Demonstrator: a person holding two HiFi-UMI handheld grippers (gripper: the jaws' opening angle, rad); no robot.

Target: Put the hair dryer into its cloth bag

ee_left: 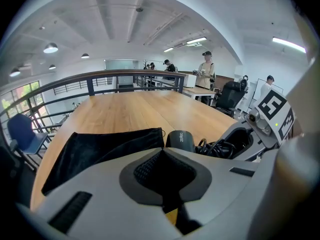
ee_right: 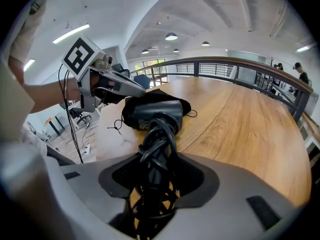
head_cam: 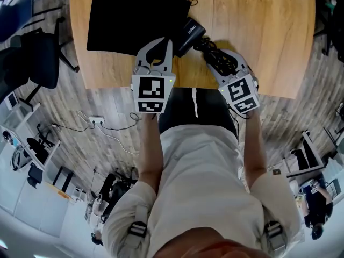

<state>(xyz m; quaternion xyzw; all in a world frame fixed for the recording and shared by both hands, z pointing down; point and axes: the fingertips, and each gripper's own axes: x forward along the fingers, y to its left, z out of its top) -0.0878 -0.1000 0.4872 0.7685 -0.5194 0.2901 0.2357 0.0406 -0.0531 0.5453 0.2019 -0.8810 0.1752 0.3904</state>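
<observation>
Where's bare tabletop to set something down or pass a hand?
Free: table wood right of the hair dryer, out to its right edge. Crowded: near edge, where cloth bag, hair dryer, the cord in the right gripper and the left gripper bunch together.

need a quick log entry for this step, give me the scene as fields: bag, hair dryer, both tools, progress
table: wooden
bag: black cloth, lying flat on the table
hair dryer: dark, at the bag's right edge, cord wound round its handle
right tool: closed on the cord-wrapped handle
left tool: jaws together at the bag's near corner; unclear if it pinches cloth
progress: hair dryer not yet in the bag
</observation>
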